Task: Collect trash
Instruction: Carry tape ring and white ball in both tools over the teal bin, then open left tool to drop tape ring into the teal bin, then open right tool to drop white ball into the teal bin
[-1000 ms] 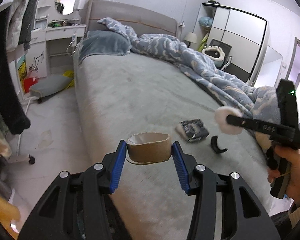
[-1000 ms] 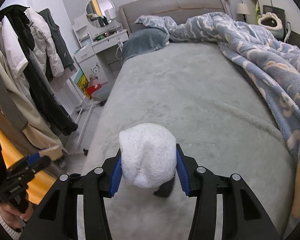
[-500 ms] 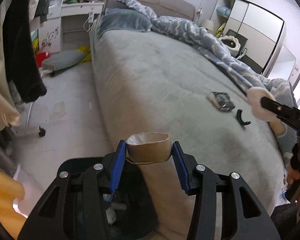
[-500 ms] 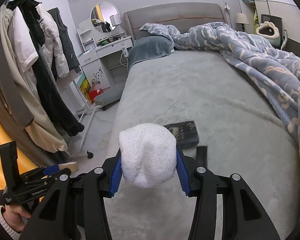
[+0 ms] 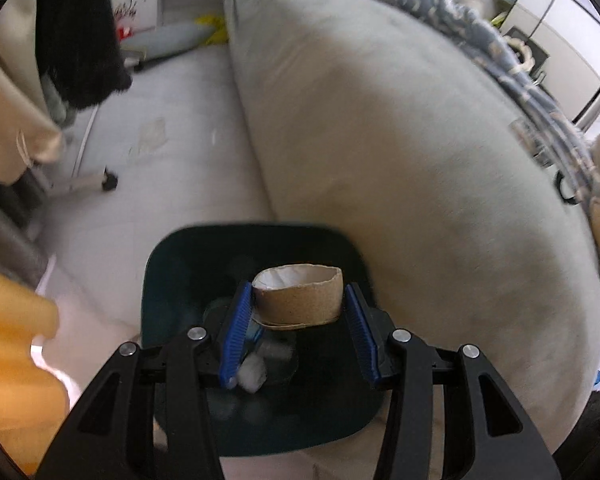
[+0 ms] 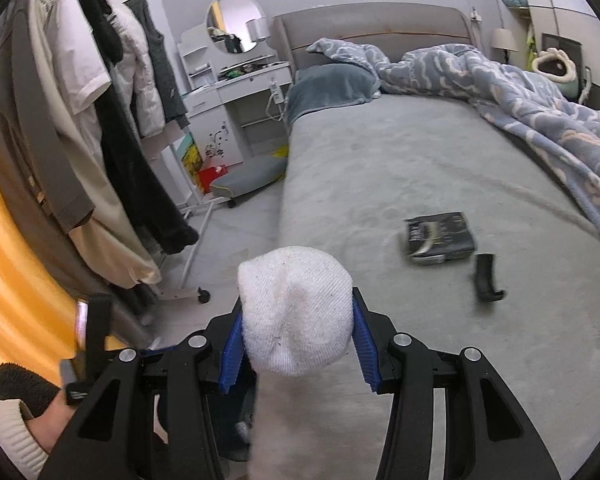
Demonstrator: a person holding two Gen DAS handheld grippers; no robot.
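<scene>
Both hand-held grippers are loaded. Left hand-held gripper (image 5: 299, 312) clamps a cardboard roll (image 5: 299, 298) above the dark bin (image 5: 160, 280); right hand-held gripper (image 6: 298, 330) clamps a white sock (image 6: 296, 312) beside the bed (image 6: 380, 168).

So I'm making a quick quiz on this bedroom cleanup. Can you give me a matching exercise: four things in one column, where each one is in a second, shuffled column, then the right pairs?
Things:
1. cardboard roll
2. white sock
3. dark packet
4. trash bin

Places:
A. lying on the grey bed
B. on the floor beside the bed
C. clamped in the left gripper, above the bin
D. clamped in the right gripper

Pairs: 1-C, 2-D, 3-A, 4-B
</scene>
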